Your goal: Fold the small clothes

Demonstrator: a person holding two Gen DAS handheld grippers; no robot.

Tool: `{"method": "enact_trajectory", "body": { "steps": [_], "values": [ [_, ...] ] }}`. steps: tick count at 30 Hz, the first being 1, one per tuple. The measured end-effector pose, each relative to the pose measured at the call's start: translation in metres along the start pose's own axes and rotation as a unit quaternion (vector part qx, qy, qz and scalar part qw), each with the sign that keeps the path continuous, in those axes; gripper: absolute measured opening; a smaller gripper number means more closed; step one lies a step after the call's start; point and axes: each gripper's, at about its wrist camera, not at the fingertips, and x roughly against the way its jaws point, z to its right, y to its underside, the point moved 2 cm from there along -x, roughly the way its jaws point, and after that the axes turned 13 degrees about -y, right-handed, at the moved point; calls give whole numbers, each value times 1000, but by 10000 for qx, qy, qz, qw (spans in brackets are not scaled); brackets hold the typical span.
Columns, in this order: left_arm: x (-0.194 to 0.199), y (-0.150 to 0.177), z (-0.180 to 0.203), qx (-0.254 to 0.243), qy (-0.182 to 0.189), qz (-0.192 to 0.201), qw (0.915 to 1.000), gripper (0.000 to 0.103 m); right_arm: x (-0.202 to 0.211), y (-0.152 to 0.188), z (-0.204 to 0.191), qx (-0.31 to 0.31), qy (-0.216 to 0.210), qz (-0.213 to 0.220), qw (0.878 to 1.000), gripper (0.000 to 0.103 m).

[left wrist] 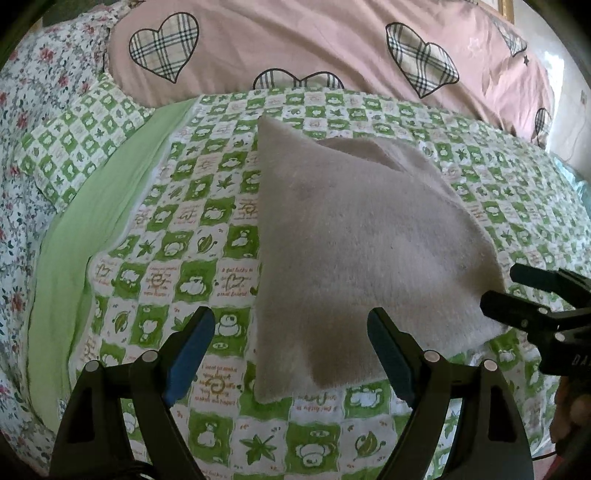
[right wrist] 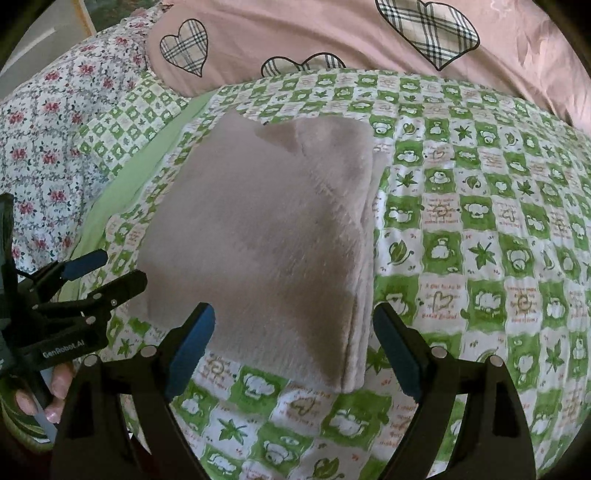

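Hovering nearest, left gripper (left wrist: pixel 291 354) and right gripper (right wrist: pixel 293 350), both spread wide, gripping nothing. Lying just beyond, folded beige fleece garment (right wrist: pixel 266 236), flat on the green checked quilt (right wrist: pixel 461 229), long axis running away toward the pink heart blanket (right wrist: pixel 295 33).

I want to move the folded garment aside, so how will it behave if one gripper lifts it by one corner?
The folded garment looks like soft fleece, so it would probably sag. Its stacked layers show at the right edge, so they would likely fall open. It seems light; on the checked quilt, a push may bunch it.
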Motion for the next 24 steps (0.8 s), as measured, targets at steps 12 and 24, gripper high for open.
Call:
{"method": "enact_trajectory", "body": {
  "steps": [12,24],
  "values": [
    [-14,-6,1,-112,-235,-180,9995,86,-14,-18,0,51,-54,-208,9998,88],
    [-12,-10,0,-42,-186,-158,9997,86,-20,-19,-2,-2,-91,-277,9996,90]
  ]
}}
